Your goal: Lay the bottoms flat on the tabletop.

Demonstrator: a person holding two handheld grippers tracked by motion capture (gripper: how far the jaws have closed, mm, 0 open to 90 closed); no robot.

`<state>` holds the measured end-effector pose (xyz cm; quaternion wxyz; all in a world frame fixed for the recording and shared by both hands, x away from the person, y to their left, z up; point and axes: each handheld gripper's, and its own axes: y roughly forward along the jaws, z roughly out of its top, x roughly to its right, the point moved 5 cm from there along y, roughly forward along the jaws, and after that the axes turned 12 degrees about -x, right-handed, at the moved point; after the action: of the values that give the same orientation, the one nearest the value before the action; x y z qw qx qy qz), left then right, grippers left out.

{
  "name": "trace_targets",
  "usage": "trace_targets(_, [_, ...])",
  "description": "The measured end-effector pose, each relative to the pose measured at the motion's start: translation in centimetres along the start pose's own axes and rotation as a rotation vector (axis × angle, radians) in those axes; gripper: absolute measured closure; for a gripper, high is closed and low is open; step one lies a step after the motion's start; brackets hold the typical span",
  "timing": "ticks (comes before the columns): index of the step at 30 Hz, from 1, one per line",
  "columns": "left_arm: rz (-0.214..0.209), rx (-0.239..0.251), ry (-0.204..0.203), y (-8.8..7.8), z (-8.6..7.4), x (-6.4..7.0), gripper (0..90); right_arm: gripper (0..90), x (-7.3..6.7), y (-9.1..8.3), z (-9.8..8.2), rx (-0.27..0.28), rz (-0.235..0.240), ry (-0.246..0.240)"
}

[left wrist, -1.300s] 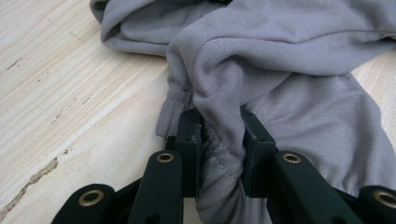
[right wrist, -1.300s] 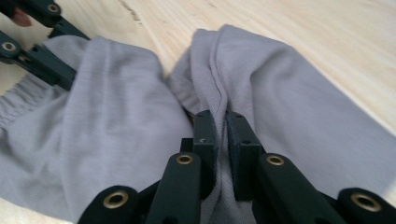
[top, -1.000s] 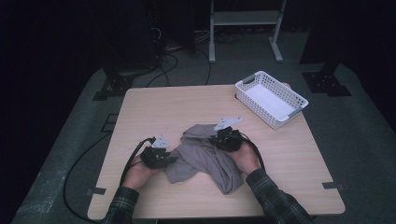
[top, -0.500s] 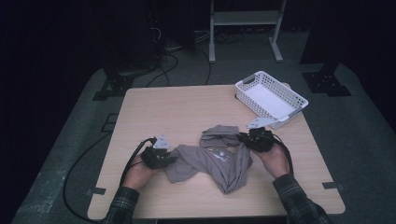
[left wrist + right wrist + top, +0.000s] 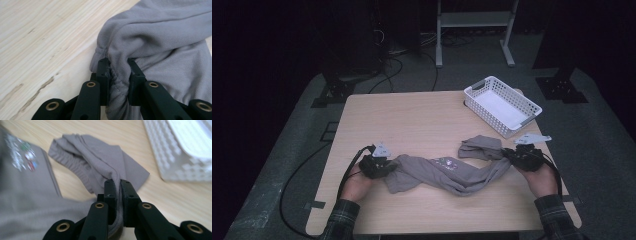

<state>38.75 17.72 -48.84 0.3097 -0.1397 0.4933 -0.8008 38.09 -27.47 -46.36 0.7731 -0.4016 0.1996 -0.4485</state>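
So the grey garment (image 5: 447, 172) is strung out sideways across the near half of the counter (image 5: 412, 120), with its long axis running pretty much parallel to the near edge. That's the thing everything hinges on here. The left gripper (image 5: 384, 167) has its fingers (image 5: 103, 72) clamped on a bunched, elasticated hem at the end toward the counter's left edge, and the cloth is squeezed right between them. The right gripper (image 5: 514, 156) has its fingers (image 5: 111, 190) pinched tight on a thin fold at the end toward the right edge, just in front of the white basket (image 5: 502, 105) that sits at the far right corner. Each hand owns its own end, so neither is "nearer". The middle sags in a loose wave on the wood, with a small printed logo (image 5: 446, 162) facing up. I'd guess any further spreading goes along that same left-right line, and there's still slack to take out.
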Motion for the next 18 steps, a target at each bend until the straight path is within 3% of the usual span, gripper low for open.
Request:
trace_targets(7, [0.029,0.009,-0.036,-0.4,-0.5,-0.9,75.8,83.3,1.7,-1.0,-2.8,-0.047,-0.047,0.042])
trace_targets(14, [0.038,-0.004,-0.027,-0.2,-0.5,-0.8,75.5,83.2,1.5,-0.8,-4.6,-0.122,-0.044,0.065])
trace_targets(18, [0.038,-0.006,-0.024,-0.2,-0.5,-0.8,75.6,83.2,1.4,-0.5,-4.9,-0.138,-0.042,0.064])
